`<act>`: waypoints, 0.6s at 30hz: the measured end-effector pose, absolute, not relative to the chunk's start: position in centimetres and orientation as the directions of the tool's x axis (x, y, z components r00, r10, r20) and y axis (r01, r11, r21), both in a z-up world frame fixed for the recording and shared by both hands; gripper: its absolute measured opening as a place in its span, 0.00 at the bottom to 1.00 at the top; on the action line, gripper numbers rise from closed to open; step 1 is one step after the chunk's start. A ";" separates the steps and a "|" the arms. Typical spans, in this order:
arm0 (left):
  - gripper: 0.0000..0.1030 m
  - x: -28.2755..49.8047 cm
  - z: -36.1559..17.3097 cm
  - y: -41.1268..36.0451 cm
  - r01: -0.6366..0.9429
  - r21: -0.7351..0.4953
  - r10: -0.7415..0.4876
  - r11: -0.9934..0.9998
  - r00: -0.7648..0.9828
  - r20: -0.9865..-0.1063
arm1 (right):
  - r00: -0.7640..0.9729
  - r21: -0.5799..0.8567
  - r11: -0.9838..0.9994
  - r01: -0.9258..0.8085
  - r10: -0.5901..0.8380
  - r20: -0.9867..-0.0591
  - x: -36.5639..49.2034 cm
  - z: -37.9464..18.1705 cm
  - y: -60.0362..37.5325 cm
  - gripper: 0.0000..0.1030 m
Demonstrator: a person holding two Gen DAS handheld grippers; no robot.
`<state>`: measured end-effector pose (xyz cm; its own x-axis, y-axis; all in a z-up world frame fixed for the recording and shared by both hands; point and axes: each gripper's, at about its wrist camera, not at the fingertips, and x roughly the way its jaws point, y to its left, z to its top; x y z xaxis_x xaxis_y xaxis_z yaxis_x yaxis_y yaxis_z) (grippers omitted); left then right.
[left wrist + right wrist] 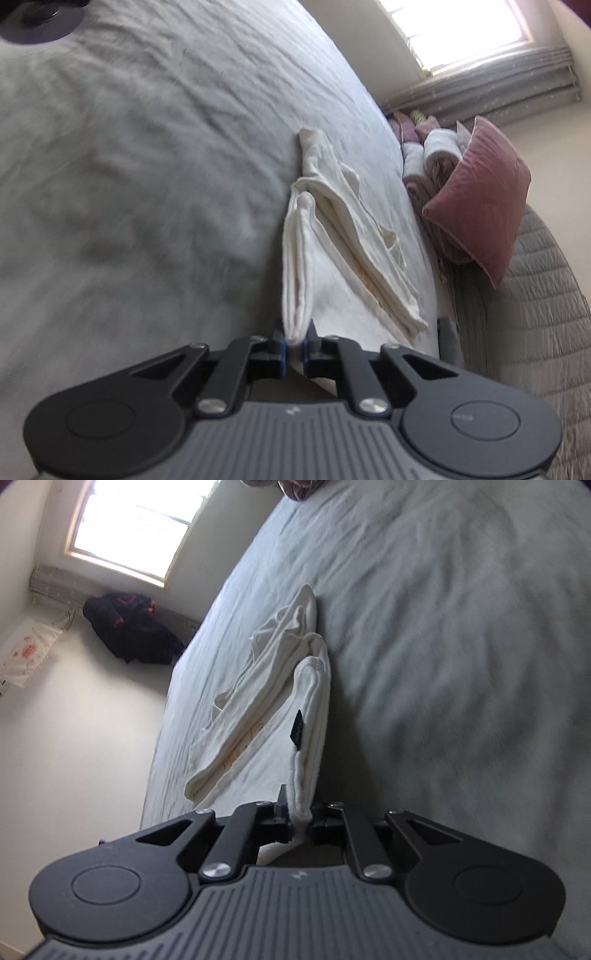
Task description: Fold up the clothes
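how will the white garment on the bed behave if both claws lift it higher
Probably floppy: the white garment already drapes in soft folds between the left claw and right claw. Likely light, and its loose layers may slide apart on the bed.

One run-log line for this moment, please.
left tool: shut on white garment | right tool: shut on white garment | surface: grey bed

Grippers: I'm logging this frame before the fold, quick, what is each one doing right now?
Left gripper: shut on an edge of the white garment.
Right gripper: shut on another edge of the white garment.
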<state>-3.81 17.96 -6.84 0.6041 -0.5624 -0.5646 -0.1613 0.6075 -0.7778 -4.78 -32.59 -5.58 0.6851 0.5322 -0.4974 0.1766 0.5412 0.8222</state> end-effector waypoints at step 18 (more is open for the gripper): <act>0.51 -2.5 -3.9 17.8 -0.037 -0.616 -0.468 0.787 0.613 -0.636 | 0.724 0.718 0.676 0.164 0.412 -0.553 -5.5 -4.1 -34.8 0.26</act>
